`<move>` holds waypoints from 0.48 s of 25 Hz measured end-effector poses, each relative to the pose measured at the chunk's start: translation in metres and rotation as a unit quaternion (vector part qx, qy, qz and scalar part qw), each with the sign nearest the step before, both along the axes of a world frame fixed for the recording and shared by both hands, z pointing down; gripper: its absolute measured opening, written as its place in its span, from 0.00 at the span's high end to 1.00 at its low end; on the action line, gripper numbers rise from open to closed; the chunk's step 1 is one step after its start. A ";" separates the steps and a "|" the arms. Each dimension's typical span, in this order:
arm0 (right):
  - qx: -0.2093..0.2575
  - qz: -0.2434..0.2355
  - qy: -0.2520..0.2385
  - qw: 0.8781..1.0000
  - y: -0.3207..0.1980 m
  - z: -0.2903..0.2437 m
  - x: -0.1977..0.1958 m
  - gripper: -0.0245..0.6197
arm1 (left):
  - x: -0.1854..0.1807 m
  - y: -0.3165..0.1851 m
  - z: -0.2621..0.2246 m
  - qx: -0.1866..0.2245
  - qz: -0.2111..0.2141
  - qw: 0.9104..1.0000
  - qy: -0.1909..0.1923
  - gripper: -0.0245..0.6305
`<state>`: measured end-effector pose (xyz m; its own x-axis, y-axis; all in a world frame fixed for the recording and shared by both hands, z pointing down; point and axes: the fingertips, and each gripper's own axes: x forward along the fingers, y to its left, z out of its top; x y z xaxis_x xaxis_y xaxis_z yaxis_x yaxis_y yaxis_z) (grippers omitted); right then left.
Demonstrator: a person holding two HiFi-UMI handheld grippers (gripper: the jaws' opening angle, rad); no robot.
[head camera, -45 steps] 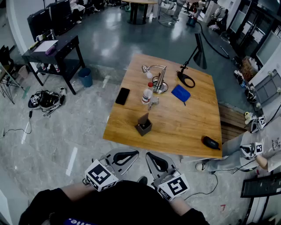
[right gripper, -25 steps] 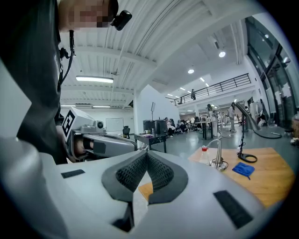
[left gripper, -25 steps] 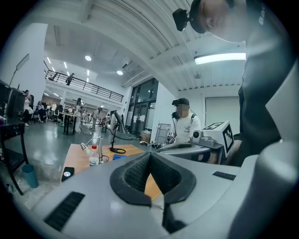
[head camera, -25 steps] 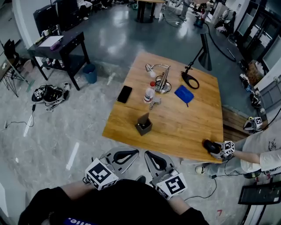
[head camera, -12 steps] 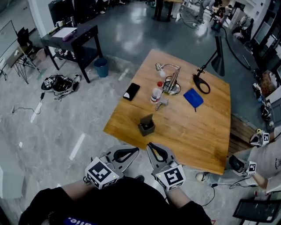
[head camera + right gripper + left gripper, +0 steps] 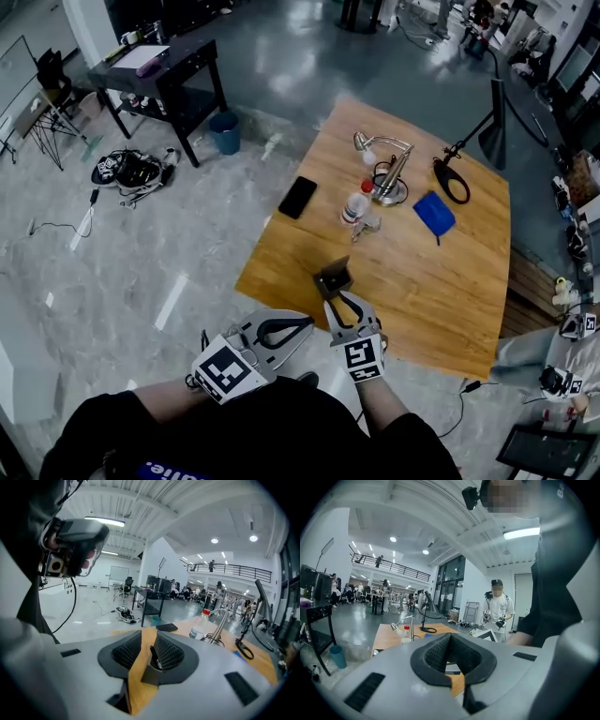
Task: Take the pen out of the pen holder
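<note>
One black pen (image 6: 154, 657), near-upright, slightly tilted in the dark square pen holder (image 6: 149, 674), your right gripper (image 6: 149, 638) narrowly parted just before it, left gripper (image 6: 450, 638) pinched together, empty.

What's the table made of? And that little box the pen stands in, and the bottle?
The table looks like wood: warm orange-brown with faint streaky grain and a smooth, slightly shiny top. The pen holder is dark grey and dull, maybe plastic or felt; it is too small to be sure. The bottle looks like see-through plastic, red-topped.
</note>
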<state>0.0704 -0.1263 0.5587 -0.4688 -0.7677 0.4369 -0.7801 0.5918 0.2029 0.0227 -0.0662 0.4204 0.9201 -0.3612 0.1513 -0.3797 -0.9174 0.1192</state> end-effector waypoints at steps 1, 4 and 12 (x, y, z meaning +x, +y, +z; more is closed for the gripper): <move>-0.002 0.002 0.011 1.000 -0.007 0.007 0.001 0.83 | -0.002 -0.005 0.001 -0.005 0.000 1.000 0.000 0.95; -0.010 0.004 0.041 0.999 -0.023 0.027 0.001 0.83 | -0.007 -0.018 0.005 -0.015 0.001 1.000 -0.001 0.95; -0.027 -0.006 0.109 0.994 -0.046 0.072 -0.005 0.83 | -0.019 -0.035 0.016 -0.015 0.011 1.000 -0.006 0.95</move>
